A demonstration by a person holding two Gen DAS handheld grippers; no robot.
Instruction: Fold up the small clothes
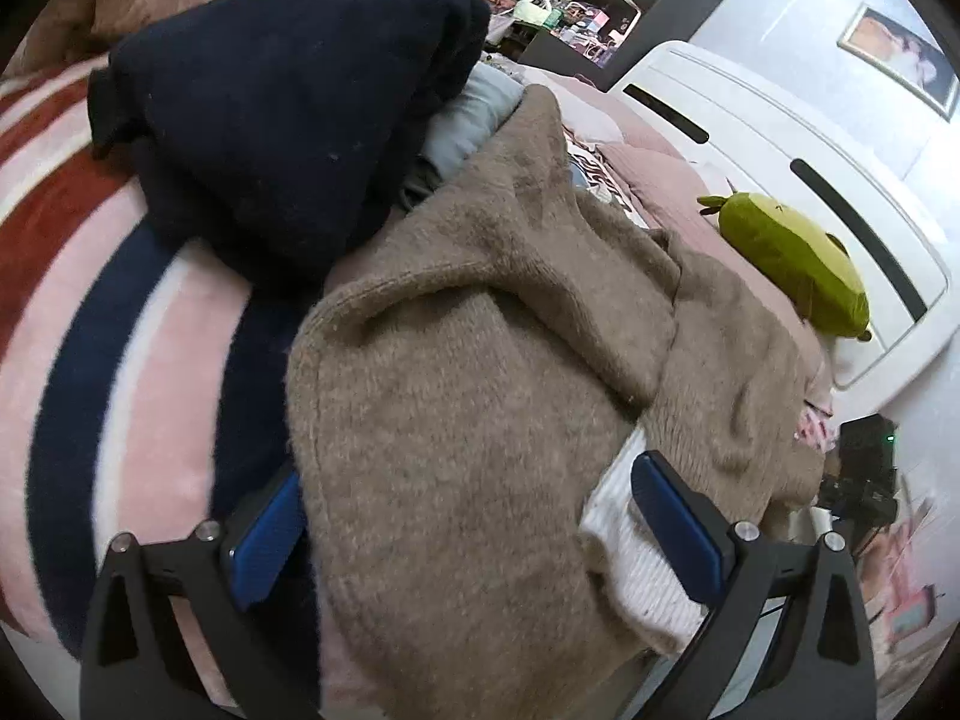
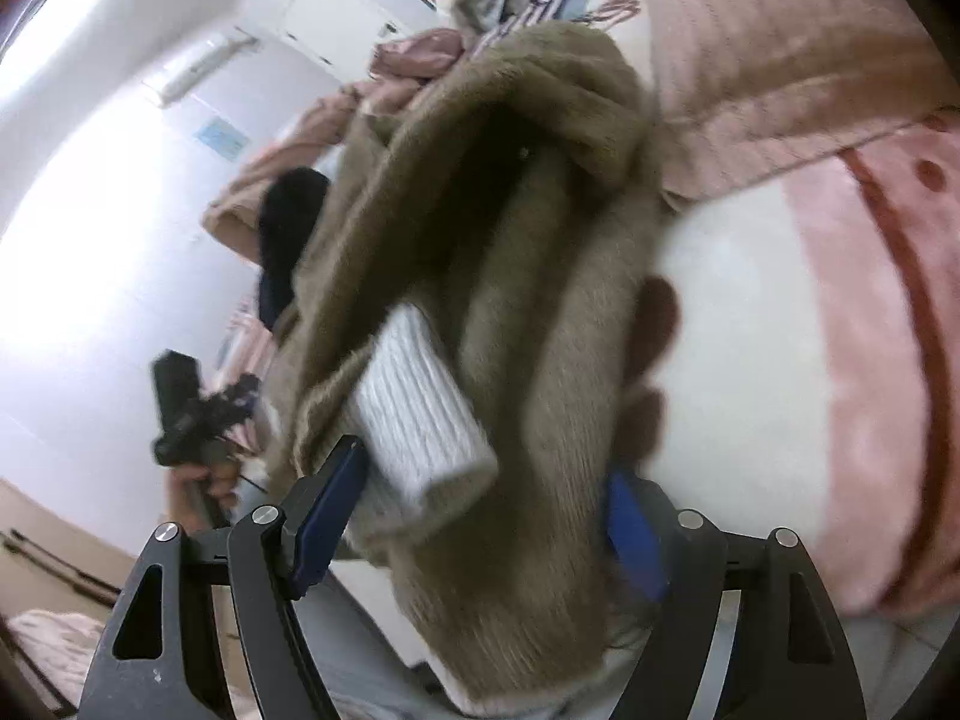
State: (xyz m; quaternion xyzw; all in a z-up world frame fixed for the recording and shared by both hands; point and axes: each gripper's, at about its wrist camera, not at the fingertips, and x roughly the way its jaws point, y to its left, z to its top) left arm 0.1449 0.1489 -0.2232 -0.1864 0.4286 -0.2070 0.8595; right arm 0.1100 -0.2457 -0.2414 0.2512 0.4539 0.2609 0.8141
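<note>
A fuzzy brown sweater lies rumpled on a pink striped blanket, one sleeve folded across it. Its white ribbed cuff shows near the lower right. My left gripper is open, its blue pads standing wide on either side of the sweater's near edge. In the right wrist view the same sweater is bunched and blurred, with the white cuff lying on top. My right gripper is open around that bundle; the left pad is close to the cuff.
A navy garment is heaped behind the sweater. A green plush toy lies by the white headboard. A pink quilt covers the far bed. A hand holds a black device at the left.
</note>
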